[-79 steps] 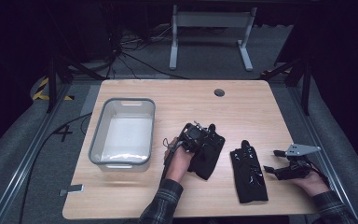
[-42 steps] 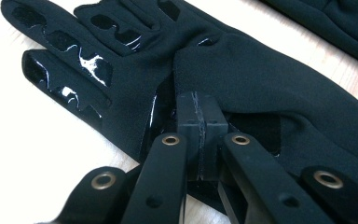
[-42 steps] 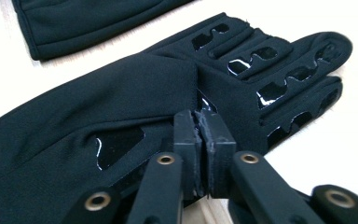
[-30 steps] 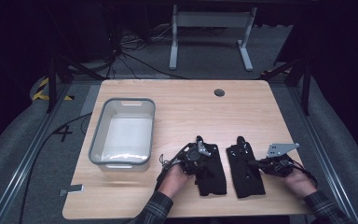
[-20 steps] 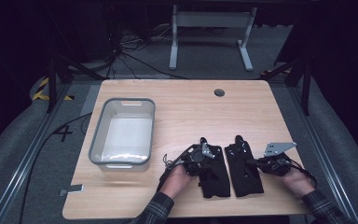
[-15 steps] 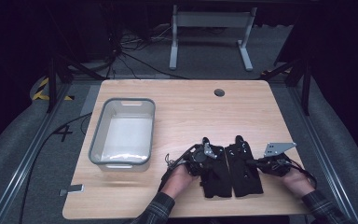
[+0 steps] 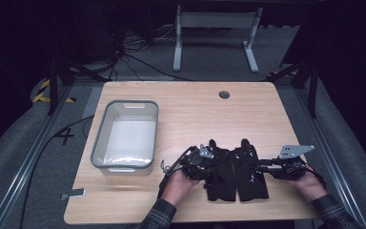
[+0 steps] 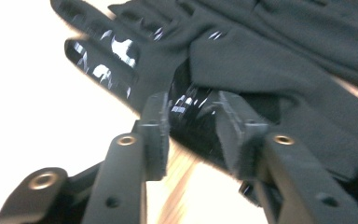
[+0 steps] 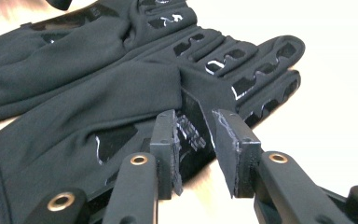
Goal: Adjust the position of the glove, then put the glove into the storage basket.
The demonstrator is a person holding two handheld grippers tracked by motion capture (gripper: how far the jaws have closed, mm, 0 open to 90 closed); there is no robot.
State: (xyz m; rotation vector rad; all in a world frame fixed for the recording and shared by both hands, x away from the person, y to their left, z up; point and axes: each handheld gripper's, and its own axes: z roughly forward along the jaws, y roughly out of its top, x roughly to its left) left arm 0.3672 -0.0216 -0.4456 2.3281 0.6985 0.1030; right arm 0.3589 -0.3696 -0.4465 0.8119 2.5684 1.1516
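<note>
Two black gloves lie side by side near the table's front edge, fingers pointing away from me. My left gripper (image 7: 205,164) is shut on the outer edge of the left glove (image 7: 221,177); its jaws pinch a shiny black fold (image 8: 192,109) of that glove (image 8: 270,65). From the right, my right gripper (image 7: 263,167) is shut on the outer edge of the right glove (image 7: 252,175). In the right gripper view a fold sits between the jaws of that gripper (image 9: 195,122), with the glove's fingers (image 9: 261,60) beyond. The two gloves touch along their inner edges.
A clear plastic bin (image 7: 97,143) with a grey rim stands empty at the left of the wooden table (image 7: 248,109). A round cable hole (image 7: 224,94) sits near the far edge. A small grey tag (image 7: 74,194) lies at the front left corner.
Both grippers have dragged their gloves toward each other. The left glove slid right and nearer to me, the right glove slid left, and the gap between them has closed.
</note>
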